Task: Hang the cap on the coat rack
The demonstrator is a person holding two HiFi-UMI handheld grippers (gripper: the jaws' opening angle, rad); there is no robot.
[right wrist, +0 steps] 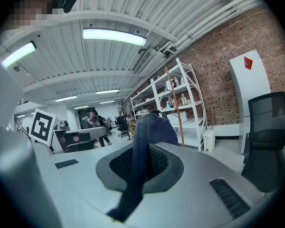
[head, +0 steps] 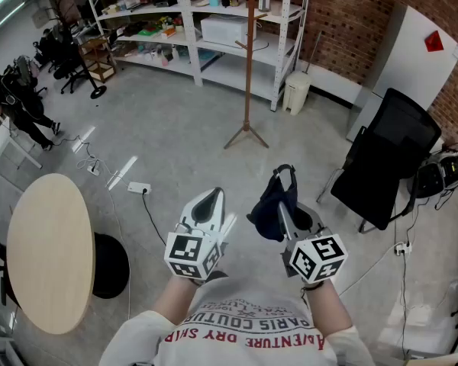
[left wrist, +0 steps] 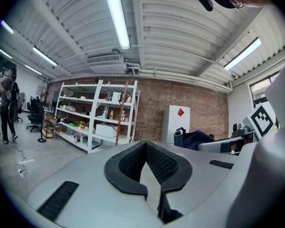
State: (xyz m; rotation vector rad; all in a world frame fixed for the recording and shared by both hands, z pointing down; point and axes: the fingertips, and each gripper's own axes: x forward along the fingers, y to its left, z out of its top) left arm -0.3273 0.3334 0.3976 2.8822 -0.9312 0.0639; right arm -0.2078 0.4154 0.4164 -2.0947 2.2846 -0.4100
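Right gripper (head: 284, 212) has the cap, coat rack well ahead across the floor.

Closest in, the left gripper (head: 211, 203) rides level beside it, its fingers (left wrist: 167, 164) clenched tip to tip with nothing between them. On the right, the fingers (right wrist: 167, 167) are clamped on a fold of the dark blue cap (head: 269, 204), and the rest of the cap bunches up just past the fingertips, off the grey floor (head: 175, 128). Further out stands the brown coat rack (head: 248, 67), well apart from the cap, in front of the white shelving (head: 191, 29).
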